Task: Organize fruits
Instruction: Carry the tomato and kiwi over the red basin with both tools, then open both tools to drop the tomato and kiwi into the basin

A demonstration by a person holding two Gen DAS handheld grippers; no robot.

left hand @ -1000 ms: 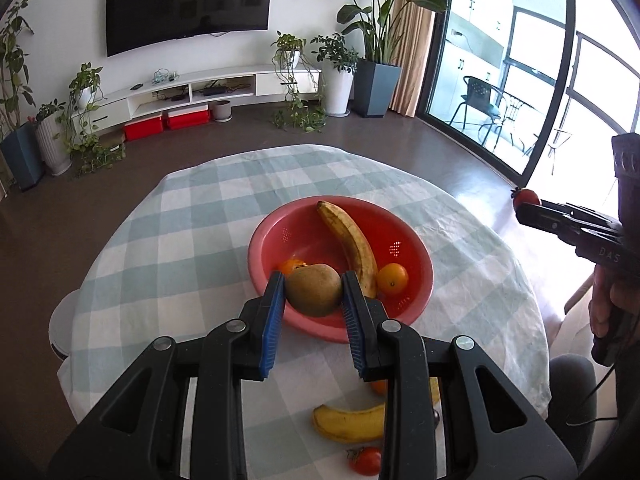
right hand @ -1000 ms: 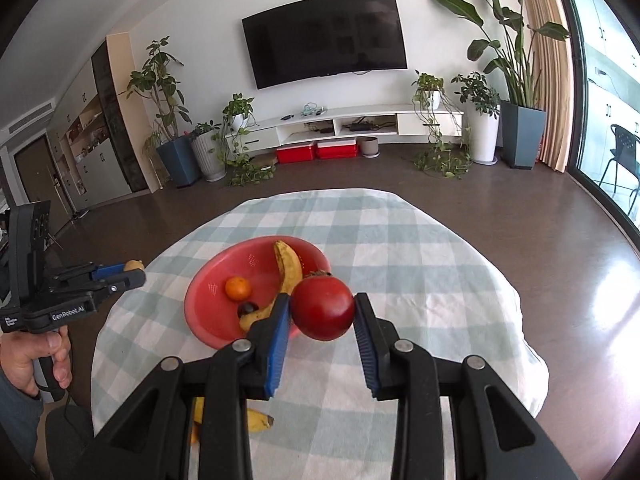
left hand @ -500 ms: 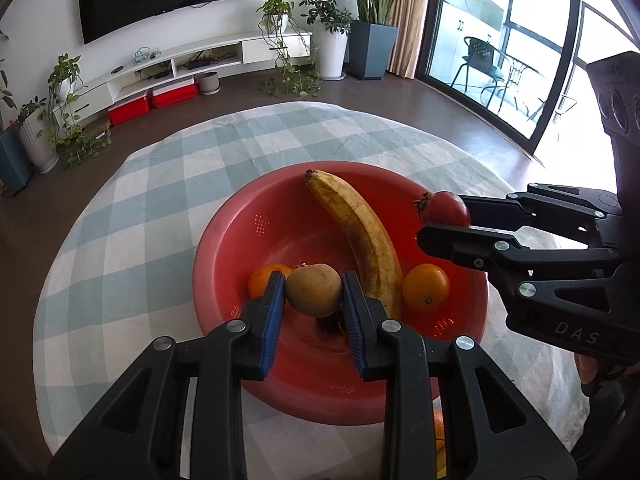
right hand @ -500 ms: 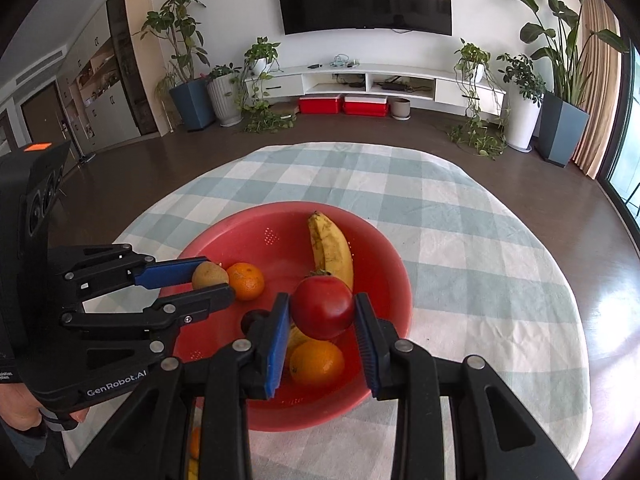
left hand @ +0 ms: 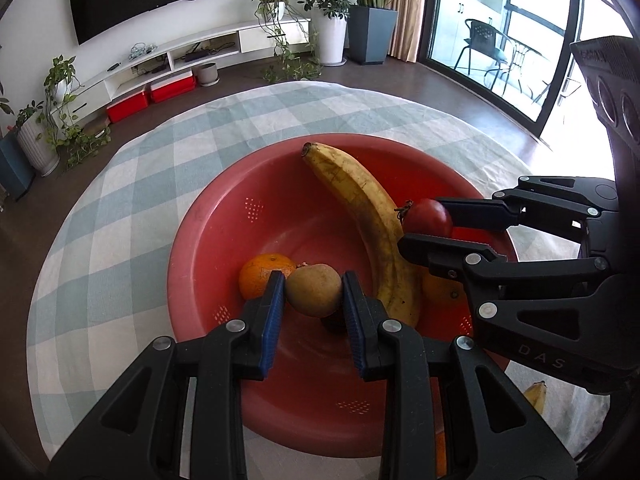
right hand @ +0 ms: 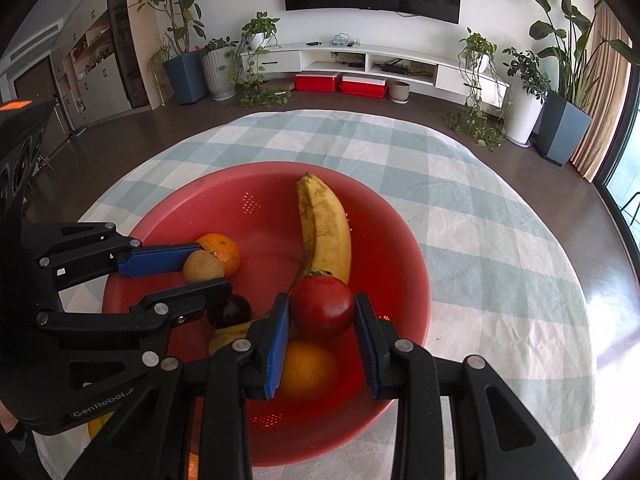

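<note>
A red bowl (left hand: 224, 216) (right hand: 404, 264) sits on the checked tablecloth. My left gripper (left hand: 314, 296) (right hand: 202, 266) is shut on a brown kiwi (left hand: 315, 295) (right hand: 203, 267), low inside the bowl beside an orange (left hand: 260, 274) (right hand: 222, 249). Over the bowl's right side, my right gripper (right hand: 322, 312) (left hand: 430, 224) is shut on a red tomato (right hand: 322, 308) (left hand: 427, 217). A long banana (left hand: 360, 208) (right hand: 324, 228) lies in the bowl between the two grippers. A second orange (right hand: 308, 368) and a dark round fruit (right hand: 230, 310) lie under the right gripper.
Another banana (left hand: 536, 396) lies on the cloth outside the bowl at the near right. The round table (right hand: 500, 240) drops off to a dark floor all round. A TV unit and potted plants stand far behind.
Both grippers have come down and forward over the bowl with their fruit still held. The kiwi now sits low beside the orange, and the tomato hangs near the banana.
</note>
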